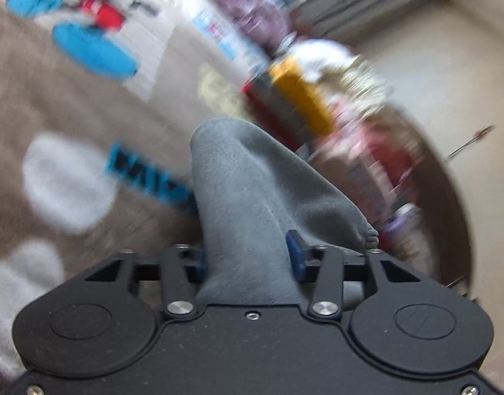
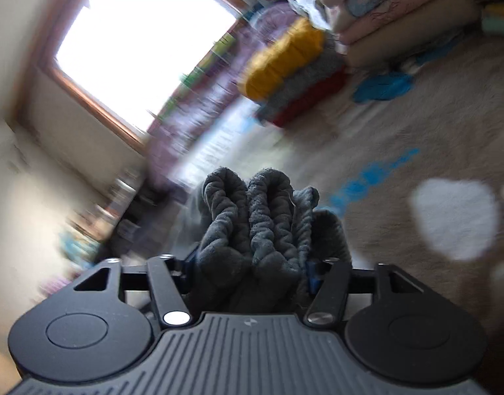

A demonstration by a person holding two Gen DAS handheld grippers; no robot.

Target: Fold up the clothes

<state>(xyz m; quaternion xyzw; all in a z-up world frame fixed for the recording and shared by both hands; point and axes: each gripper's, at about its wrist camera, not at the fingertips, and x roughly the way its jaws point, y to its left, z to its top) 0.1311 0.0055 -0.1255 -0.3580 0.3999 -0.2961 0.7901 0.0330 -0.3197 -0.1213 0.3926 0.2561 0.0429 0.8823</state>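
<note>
A grey garment (image 1: 252, 197) fills the space between my left gripper's (image 1: 247, 253) blue pads (image 1: 294, 250); the gripper is shut on a smooth fold of it, held up above the brown rug. My right gripper (image 2: 248, 266) is shut on a bunched, ribbed part of the same grey fabric (image 2: 252, 217), likely an elastic band; its pads are mostly hidden by the cloth. Both views are blurred by motion.
A brown patterned rug (image 1: 38, 105) with white and blue shapes lies below. A stack of folded yellow, grey and red items (image 2: 291, 75) stands by a pile of bedding (image 2: 383, 10). A bright window (image 2: 143, 49) is at left.
</note>
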